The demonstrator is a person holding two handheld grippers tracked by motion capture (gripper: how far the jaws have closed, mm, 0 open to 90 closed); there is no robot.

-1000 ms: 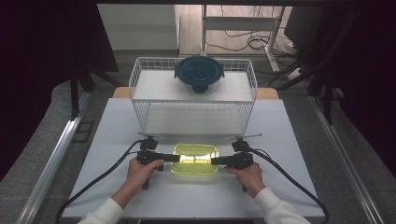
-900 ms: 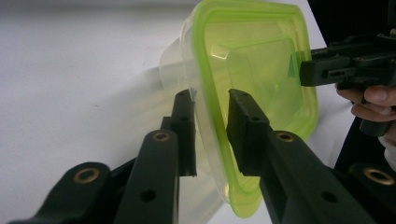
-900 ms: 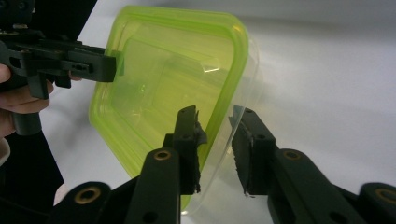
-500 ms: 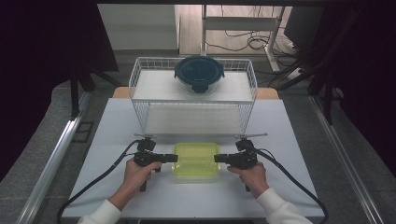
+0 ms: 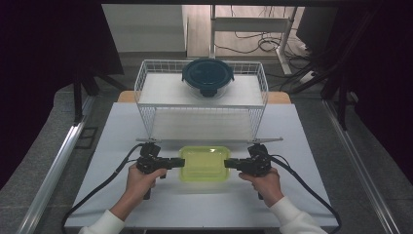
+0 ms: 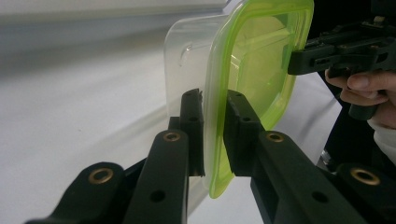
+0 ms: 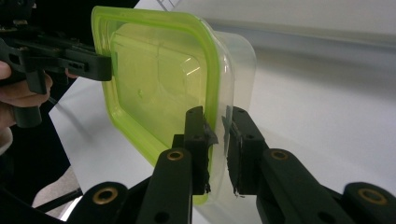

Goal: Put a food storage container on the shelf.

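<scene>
The white surface (image 5: 204, 204) is matte and flat, and toward its far side stands a white wire basket (image 5: 146, 92) on a raised shelf, with a round container under a dark teal lid (image 5: 208, 75) inside it. In front of the basket, a rectangular clear plastic container with a lime-green lid (image 5: 204, 163) hangs between the two grippers. A second ago it lay a little nearer the person; now it sits slightly farther forward and appears lifted off the surface, so the carry seems to have begun, probably toward the basket. Its body is thin, glossy and see-through with rounded corners; the lid is translucent, with a raised rim. The left gripper (image 6: 212, 135) has just been closing, and its fingers (image 6: 192, 126) now pinch the lid's rim and the wall below it at one short end. The right gripper (image 7: 218, 149) has just been closing as well, and its fingers (image 7: 243, 149) clamp the opposite end the same way.
</scene>
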